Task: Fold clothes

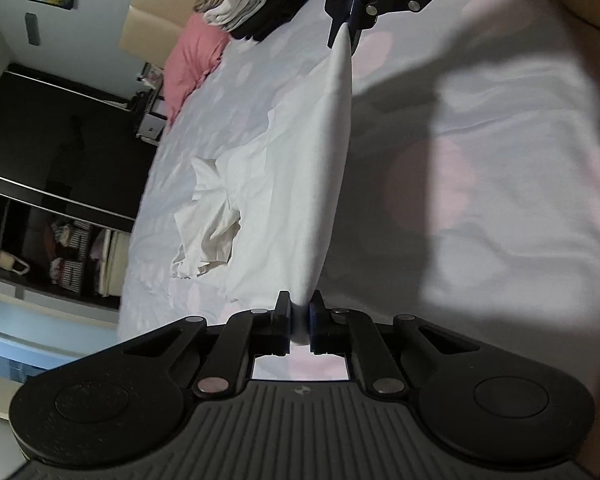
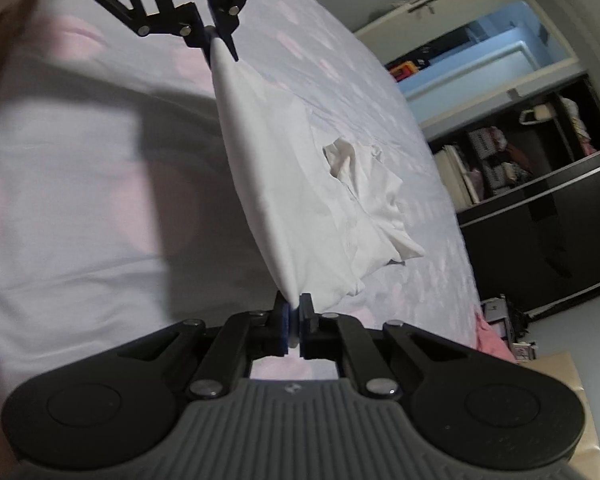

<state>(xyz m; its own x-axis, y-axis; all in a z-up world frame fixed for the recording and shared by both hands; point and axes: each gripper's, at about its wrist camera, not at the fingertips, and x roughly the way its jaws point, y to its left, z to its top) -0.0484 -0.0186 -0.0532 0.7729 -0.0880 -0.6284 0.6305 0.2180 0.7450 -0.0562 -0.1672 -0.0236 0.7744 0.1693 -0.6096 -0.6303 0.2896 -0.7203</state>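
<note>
White shirt (image 1: 332, 168) is being held up off the bed (image 1: 500, 200), one edge pulled taut between the two grippers. At one end of that edge the cloth is pinched by the left gripper (image 1: 299, 320), its jaws closed tight on the fabric. At the other end it is pinched by the right gripper (image 2: 294, 322), likewise clamped on the cloth, so each gripper is seen facing the other along the stretched edge. From the left wrist view the right gripper is found at the far end of the shirt, high against the bed; from the right wrist view the left gripper (image 2: 216, 42) is found in the matching spot.

Below the taut edge the rest of the shirt is draped down onto the bed, where it is bunched in loose, crumpled folds with a sleeve (image 1: 204, 236) rumpled on the sheet beside it. A dark shadow (image 1: 400, 184) is cast on the bed on the other side of the lifted edge.

Further up the bed from the shirt, a pink cushion (image 1: 192, 64) is seen, and beside it a pile of clothes (image 1: 252, 4) in beige, white and black. Off the bed's far side, a dark wardrobe (image 2: 540, 200) is seen.
</note>
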